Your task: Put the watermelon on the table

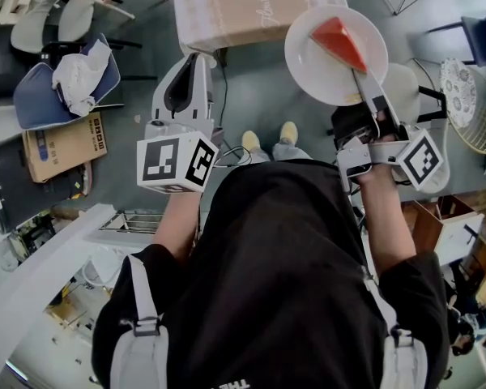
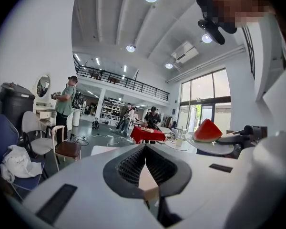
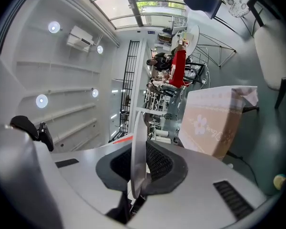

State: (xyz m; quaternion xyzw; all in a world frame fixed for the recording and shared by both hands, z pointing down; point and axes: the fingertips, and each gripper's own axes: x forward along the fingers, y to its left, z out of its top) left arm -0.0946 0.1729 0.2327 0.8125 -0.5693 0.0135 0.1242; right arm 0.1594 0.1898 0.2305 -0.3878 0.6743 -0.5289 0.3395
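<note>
Table (image 1: 227,14) partly beyond top edge

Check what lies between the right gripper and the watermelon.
Only the white plate, in the head view: right gripper clamps its rim, watermelon sits on it.

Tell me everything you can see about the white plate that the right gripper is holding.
The round white plate looks smooth and glossy, with a shallow raised rim. It is held roughly level in the air above the grey floor, near a corner of the table with the pinkish floral cloth. The right gripper is shut on its near rim, which shows edge-on between the jaws. A red wedge of watermelon lies on it. Nothing else touches it.
</note>
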